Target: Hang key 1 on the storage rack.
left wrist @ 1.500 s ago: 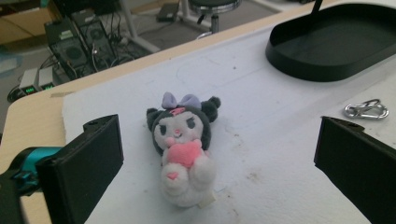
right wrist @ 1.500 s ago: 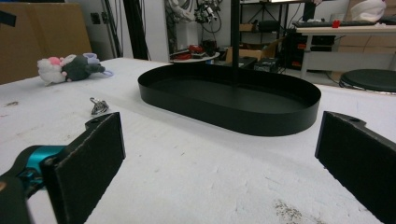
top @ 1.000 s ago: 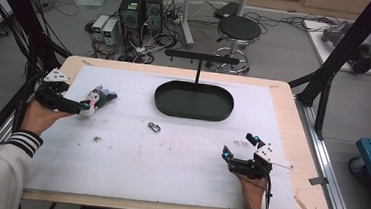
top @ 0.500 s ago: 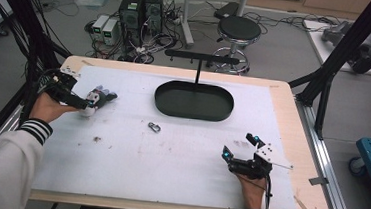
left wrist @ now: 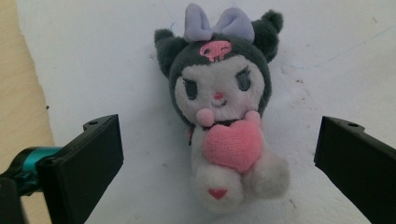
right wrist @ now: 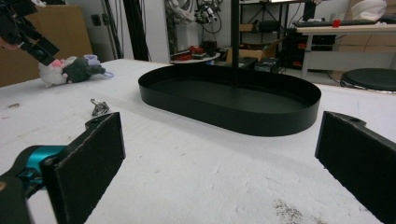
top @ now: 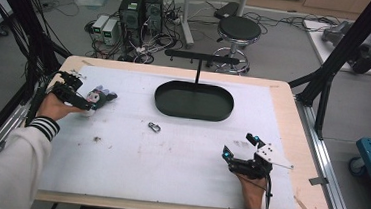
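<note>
Where cables trail, white table (top: 179, 164)

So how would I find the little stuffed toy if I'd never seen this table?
Start at the big white mat covering the wooden table and go to its far left corner, well left of the black oval tray. There the plush toy lies between the open jaws of the left gripper. It's the only soft thing there: dark ears, purple bow, white face, hugging a pink heart.
</note>
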The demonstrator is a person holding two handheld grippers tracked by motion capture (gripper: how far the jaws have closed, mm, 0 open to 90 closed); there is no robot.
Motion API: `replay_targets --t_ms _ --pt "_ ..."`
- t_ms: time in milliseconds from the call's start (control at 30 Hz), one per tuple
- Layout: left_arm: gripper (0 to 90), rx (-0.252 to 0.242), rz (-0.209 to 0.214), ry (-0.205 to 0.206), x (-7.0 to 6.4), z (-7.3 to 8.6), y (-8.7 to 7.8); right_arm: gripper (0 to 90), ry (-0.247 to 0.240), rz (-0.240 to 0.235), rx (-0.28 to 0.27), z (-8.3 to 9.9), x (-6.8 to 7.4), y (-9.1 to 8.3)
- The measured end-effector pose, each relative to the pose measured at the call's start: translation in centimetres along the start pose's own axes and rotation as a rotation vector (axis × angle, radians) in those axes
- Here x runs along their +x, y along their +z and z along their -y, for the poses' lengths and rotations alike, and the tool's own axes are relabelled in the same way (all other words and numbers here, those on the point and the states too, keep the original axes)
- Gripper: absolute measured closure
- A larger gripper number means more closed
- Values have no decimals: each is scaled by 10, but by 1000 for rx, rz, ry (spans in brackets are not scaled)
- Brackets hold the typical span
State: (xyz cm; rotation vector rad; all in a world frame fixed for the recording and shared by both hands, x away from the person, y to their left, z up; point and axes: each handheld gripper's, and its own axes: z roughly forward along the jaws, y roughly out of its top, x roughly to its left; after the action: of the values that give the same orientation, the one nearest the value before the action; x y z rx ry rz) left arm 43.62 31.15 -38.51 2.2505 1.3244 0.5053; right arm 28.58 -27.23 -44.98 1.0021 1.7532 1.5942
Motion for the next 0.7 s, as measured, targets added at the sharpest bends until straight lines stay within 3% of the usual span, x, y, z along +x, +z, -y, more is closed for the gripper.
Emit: replay_targets --t_ms 367,500,700 --pt "22 78 -1 -8 -2 1 10 8 -5 0 1 0 0 0" --pt "109 78 9 -2 -2 1 12 8 -12 2 -3 0 0 1" --pt "111 97 -3 -9 -3 2 15 8 -13 2 -3 0 0 1"
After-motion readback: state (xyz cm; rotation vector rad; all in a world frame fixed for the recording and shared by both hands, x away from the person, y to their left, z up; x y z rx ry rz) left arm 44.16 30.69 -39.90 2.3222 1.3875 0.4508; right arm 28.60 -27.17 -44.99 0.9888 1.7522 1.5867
